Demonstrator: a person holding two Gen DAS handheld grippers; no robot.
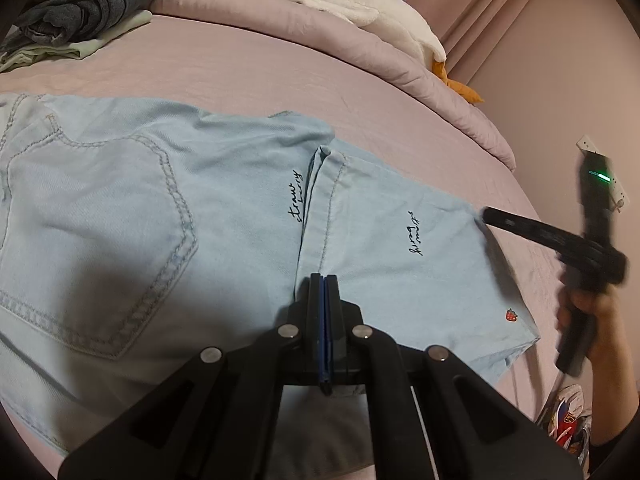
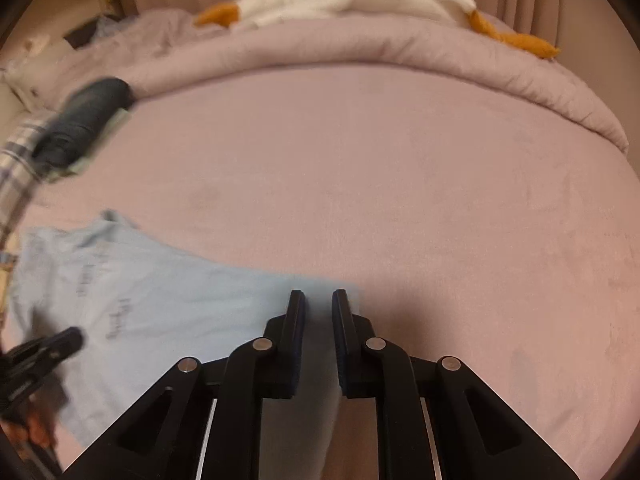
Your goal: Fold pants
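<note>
Black left gripper (image 1: 324,280), jaws together, is rested on pale-blue denim pants (image 1: 160,208), partly folded on the pink bed sheet (image 1: 240,64); right gripper (image 2: 318,300), jaws slightly apart, is empty; further folds are judged outstanding.

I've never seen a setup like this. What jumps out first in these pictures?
Pale blue denim pants lie spread over a pink bed, with a closed black left hand-held gripper above them. Behind, a big white plush goose with orange feet sprawls on the rolled duvet.
</note>
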